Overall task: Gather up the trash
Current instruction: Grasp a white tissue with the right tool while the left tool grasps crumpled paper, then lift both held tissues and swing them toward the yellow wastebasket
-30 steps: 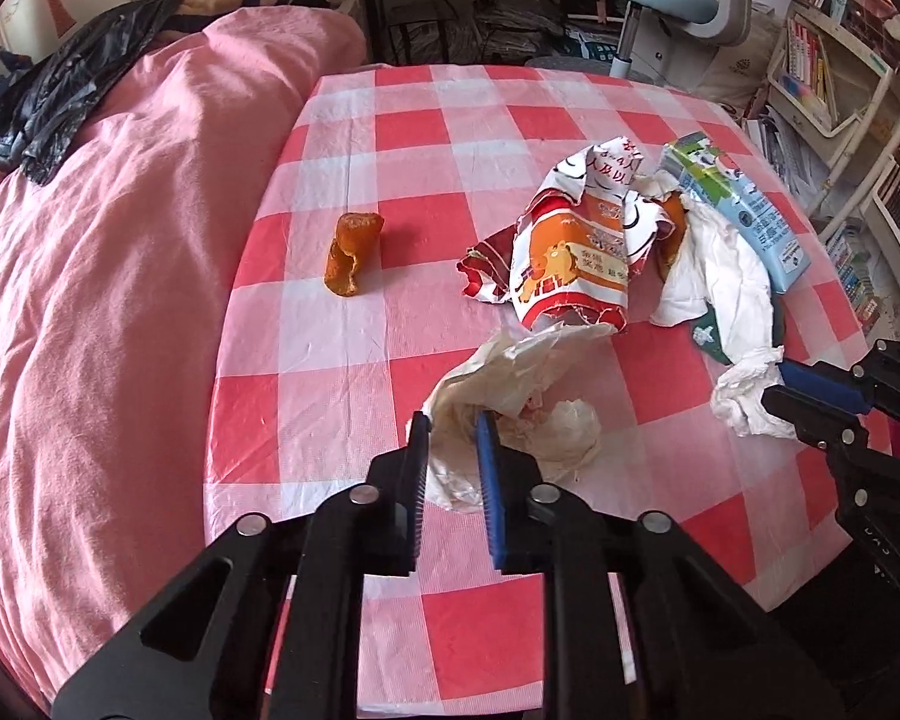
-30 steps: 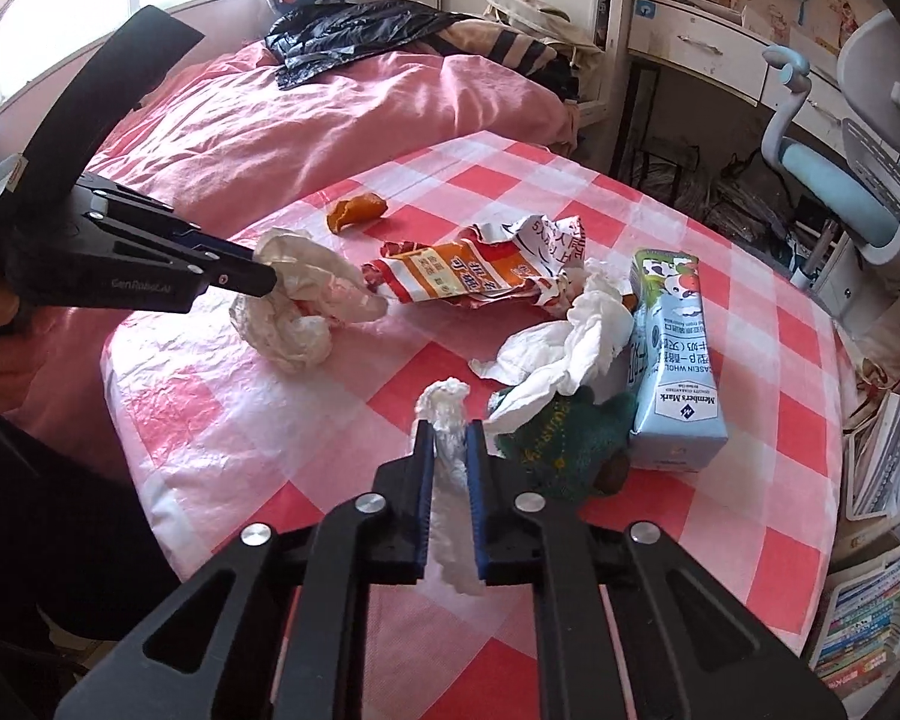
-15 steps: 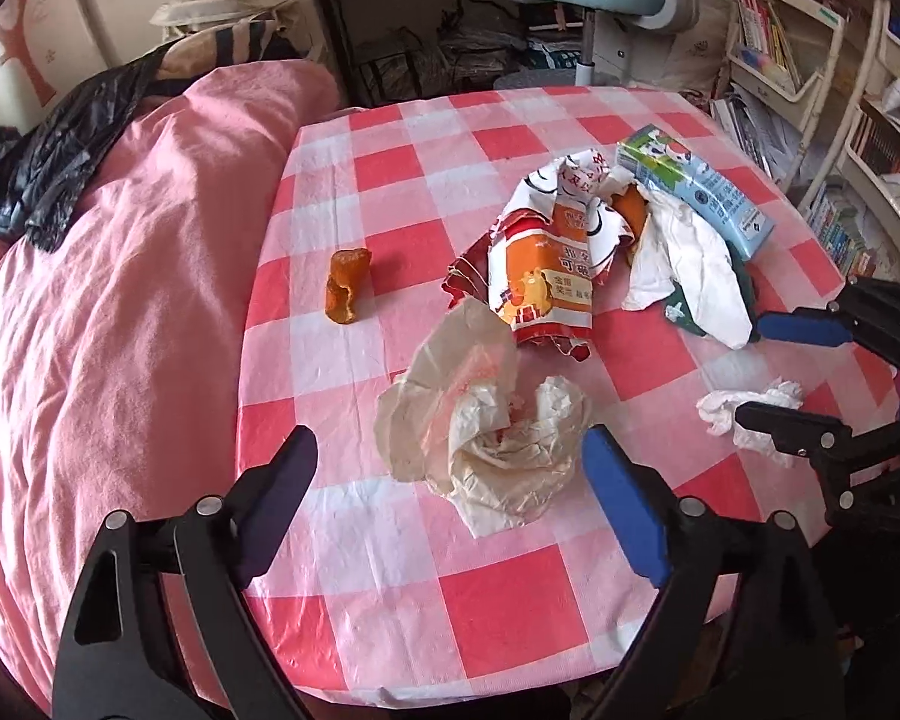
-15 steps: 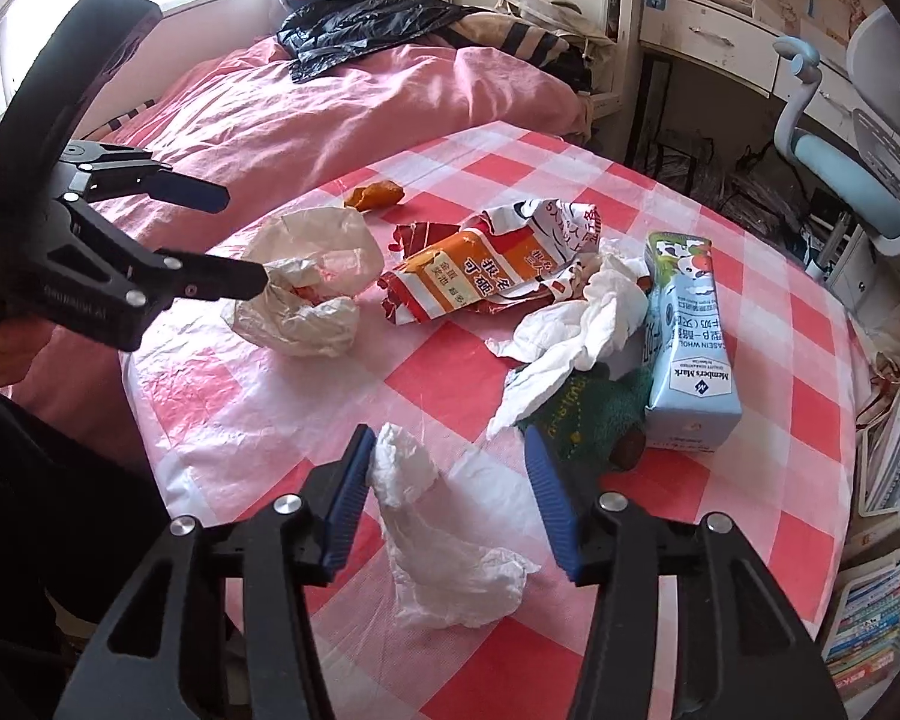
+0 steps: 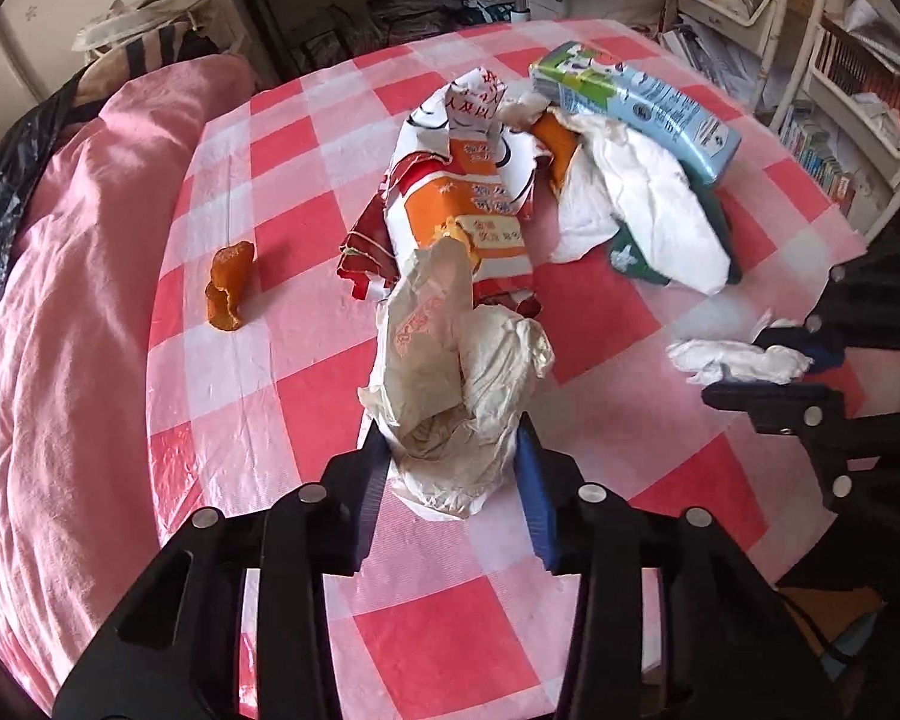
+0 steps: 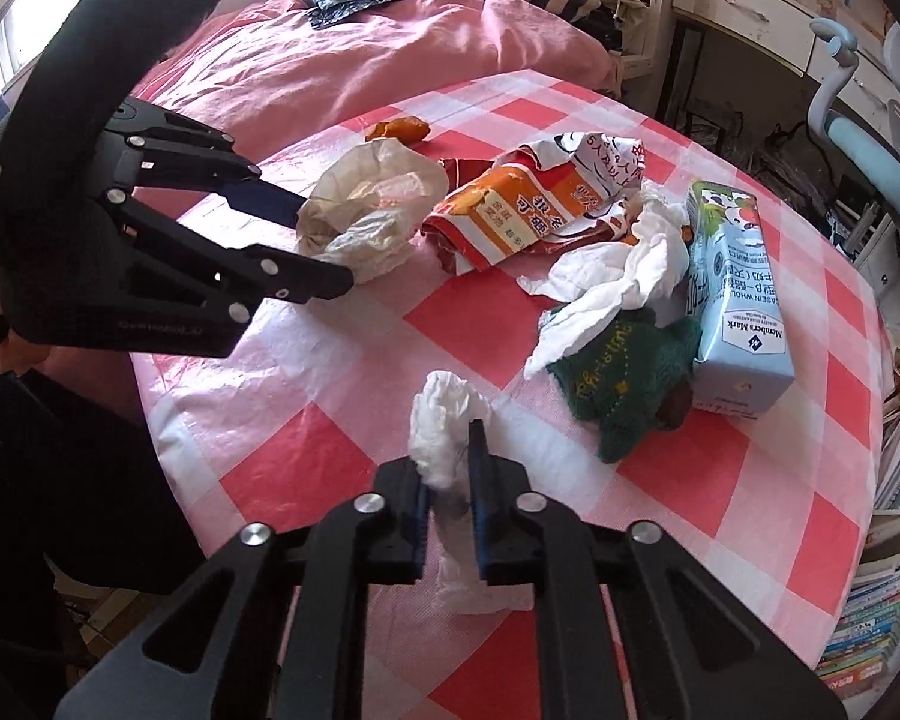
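Across the round worktop with its red-and-white checked plastic cover (image 5: 282, 372), which sits just beside a bed under a pink quilt (image 5: 60, 276), the trash lies in a loose heap. Biggest is the pale blue and green milk carton (image 6: 735, 306) on its side at the far edge, touching a dark green fuzzy cloth (image 6: 624, 372) and a large crumpled white tissue (image 6: 624, 264). Next to those is the torn orange, red and white snack wrapper (image 5: 468, 204), then the crumpled cream plastic bag (image 5: 456, 384), then the small white tissue wad (image 6: 444, 432), and off alone an orange peel scrap (image 5: 228, 288).

My left tool (image 5: 453, 468) has just been closing around the near end of the cream bag; both pads look to be touching its sides, though I judge the grip shallow, with most of the bag bulging out ahead. My right tool (image 6: 450, 474) has likewise just closed and is pinching the tissue wad, its tail trailing underneath onto the worktop.

To do this well, I'd squeeze the left tool further until the slippery film bunches firmly, then lift slowly, because the bag's far flap rests against the snack wrapper and could drag it along. On the right, I'd raise the wad straight up so the trailing tail clears the cover without snagging. No bin shows in either view, so I can't tell where to carry them.
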Available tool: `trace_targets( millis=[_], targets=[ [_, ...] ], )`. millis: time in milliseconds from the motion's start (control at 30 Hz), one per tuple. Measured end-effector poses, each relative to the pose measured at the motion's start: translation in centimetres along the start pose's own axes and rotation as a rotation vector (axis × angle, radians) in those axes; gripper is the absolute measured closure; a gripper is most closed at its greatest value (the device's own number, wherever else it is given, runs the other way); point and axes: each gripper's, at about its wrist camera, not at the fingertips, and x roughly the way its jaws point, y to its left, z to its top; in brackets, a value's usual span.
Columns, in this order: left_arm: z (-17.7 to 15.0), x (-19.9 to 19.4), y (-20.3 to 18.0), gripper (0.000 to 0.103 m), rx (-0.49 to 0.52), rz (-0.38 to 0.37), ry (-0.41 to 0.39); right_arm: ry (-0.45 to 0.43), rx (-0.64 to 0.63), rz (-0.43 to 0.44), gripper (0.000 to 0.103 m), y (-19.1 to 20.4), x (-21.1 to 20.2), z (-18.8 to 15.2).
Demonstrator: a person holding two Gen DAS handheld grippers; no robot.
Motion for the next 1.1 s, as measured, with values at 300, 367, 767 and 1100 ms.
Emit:
trace_targets(
  millis=[300, 367, 767, 1100],
  targets=[
    [-0.1, -3.4, 1.4, 0.096, -0.093, -0.123, -0.091, -0.097, 0.017, -0.001, 0.095, -0.2, -2.0, 0.3],
    [-0.1, -3.7, 1.3, 0.096, -0.097, -0.139, -0.102, -0.11, 0.025, -0.004, 0.095, -0.5, -2.3, 0.4],
    [0.8, -5.7, 0.7, 0.096, -0.116, -0.18, -0.204, -0.184, 0.062, -0.028, 0.095, -1.6, -3.9, 0.5],
    [0.8, -5.2, 1.8, 0.096, -0.166, -0.252, -0.175, -0.219, 0.089, -0.038, 0.094, -2.5, -5.0, 0.5]
  ],
)
